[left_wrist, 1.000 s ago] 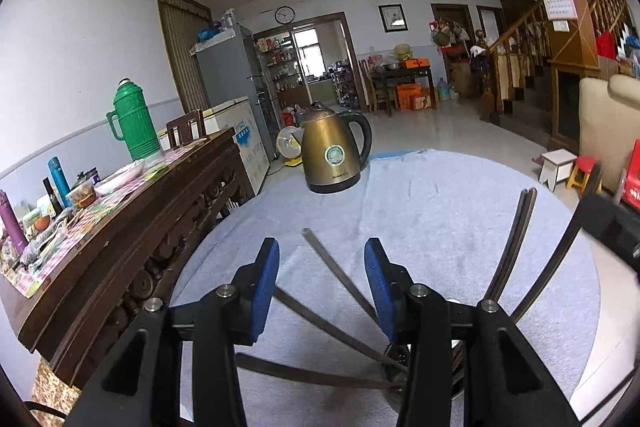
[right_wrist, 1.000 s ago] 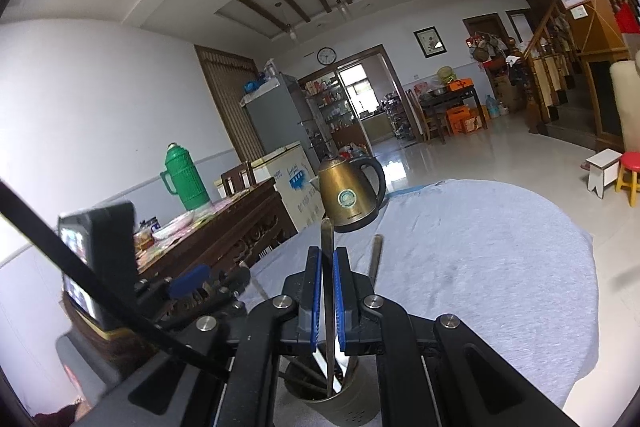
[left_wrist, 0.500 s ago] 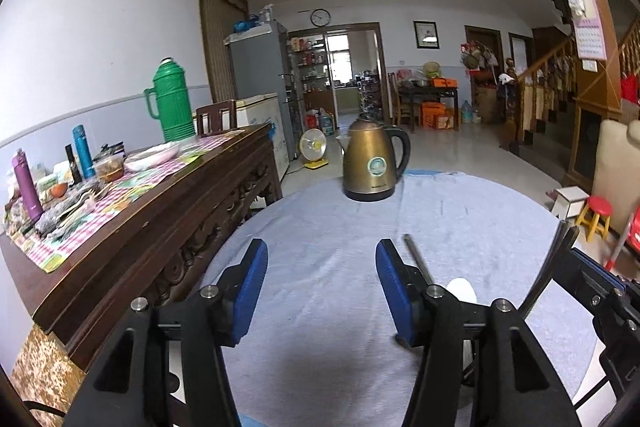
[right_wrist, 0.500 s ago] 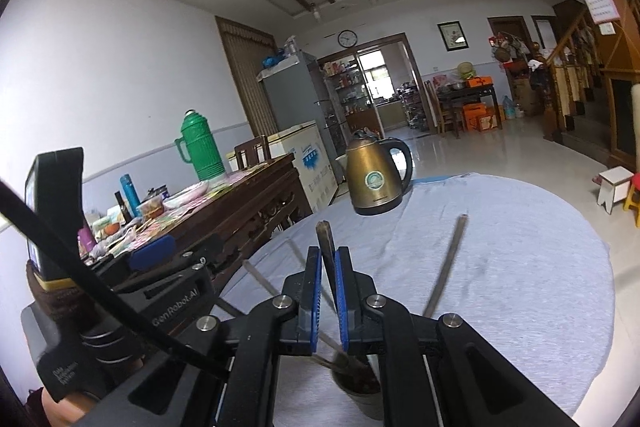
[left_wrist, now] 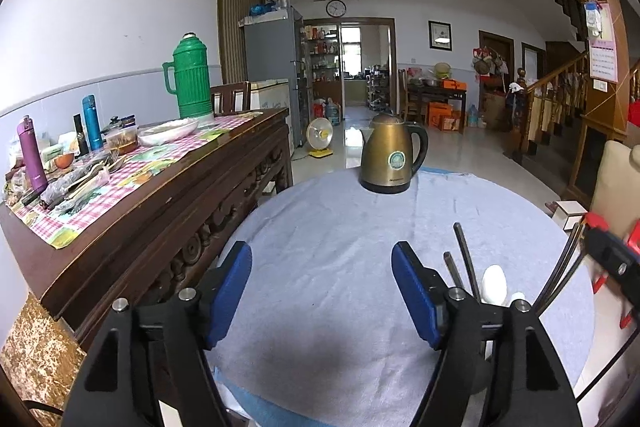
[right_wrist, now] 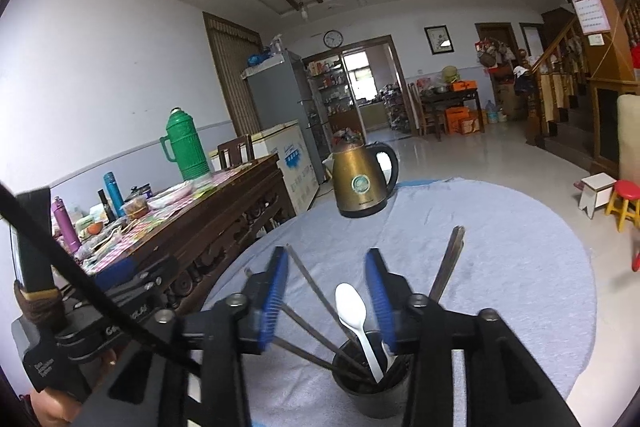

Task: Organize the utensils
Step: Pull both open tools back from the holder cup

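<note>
Utensils upright in cup near cloth's front edge, beneath spread-apart right fingers; left fingers likewise apart.

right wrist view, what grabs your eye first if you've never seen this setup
The open right tongs hang over a dark utensil cup near the table's front edge, a white plastic spoon and metal chopsticks fanning from it. Behind stands a bronze kettle on the grey tablecloth.

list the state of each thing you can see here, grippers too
left gripper: open, holding nothing
right gripper: open, above the cup
cup: upright, holding utensils
white spoon: standing in the cup, bowl up
chopsticks: leaning out of the cup
kettle: upright, lid shut
</note>
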A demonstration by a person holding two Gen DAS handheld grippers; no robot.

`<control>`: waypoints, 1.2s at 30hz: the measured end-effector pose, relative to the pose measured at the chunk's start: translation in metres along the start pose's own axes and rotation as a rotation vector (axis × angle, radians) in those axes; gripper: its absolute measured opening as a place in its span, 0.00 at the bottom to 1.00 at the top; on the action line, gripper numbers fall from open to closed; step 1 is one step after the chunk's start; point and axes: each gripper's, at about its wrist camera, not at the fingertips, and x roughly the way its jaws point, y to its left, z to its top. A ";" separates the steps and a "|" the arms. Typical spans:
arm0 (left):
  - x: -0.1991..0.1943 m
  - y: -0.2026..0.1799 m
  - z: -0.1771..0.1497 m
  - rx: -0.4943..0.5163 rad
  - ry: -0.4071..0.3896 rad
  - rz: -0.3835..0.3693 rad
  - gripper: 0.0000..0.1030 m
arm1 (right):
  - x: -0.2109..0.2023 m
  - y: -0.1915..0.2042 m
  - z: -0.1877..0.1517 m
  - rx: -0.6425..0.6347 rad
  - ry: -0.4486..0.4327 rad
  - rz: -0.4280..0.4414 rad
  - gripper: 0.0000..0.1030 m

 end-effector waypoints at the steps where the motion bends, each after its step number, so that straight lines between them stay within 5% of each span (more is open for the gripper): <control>1: -0.001 0.000 -0.002 0.000 0.003 0.000 0.71 | -0.001 0.002 0.001 -0.004 -0.004 -0.002 0.45; 12: 0.014 0.002 -0.019 0.027 0.121 -0.070 0.75 | -0.014 -0.008 0.011 -0.011 -0.045 -0.039 0.45; 19: 0.034 -0.007 -0.041 0.035 0.227 -0.114 0.75 | -0.063 -0.091 0.020 0.166 -0.122 -0.154 0.45; 24: 0.026 -0.017 -0.047 0.068 0.248 -0.134 0.75 | -0.082 -0.127 0.009 0.259 -0.082 -0.166 0.45; 31: -0.006 -0.024 -0.051 0.128 0.278 -0.154 0.76 | -0.083 -0.092 -0.015 0.156 0.083 -0.134 0.55; 36: -0.032 -0.013 -0.049 0.118 0.272 -0.116 0.76 | -0.090 -0.055 -0.027 0.077 0.120 -0.090 0.56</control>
